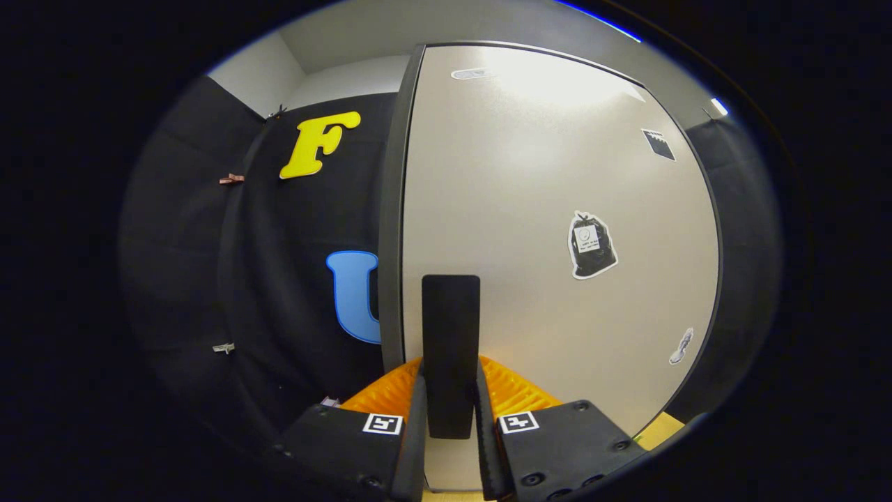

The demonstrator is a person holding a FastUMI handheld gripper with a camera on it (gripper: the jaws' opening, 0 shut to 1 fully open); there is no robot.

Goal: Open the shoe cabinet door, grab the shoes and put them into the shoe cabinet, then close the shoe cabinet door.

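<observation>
Black booth cloth flanks the pale cabinet door (557, 209), whose black handle (451, 348) the claw (451, 390) clamps.

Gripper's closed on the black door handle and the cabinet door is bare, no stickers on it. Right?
Not quite. The gripper does clamp the black handle, but the door is not bare: the gripper view shows several stickers on it, among them a black bag-shaped sticker beyond the fingers.

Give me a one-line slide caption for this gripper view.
Gripper shut on the black handle of the beige shoe cabinet door.
</observation>
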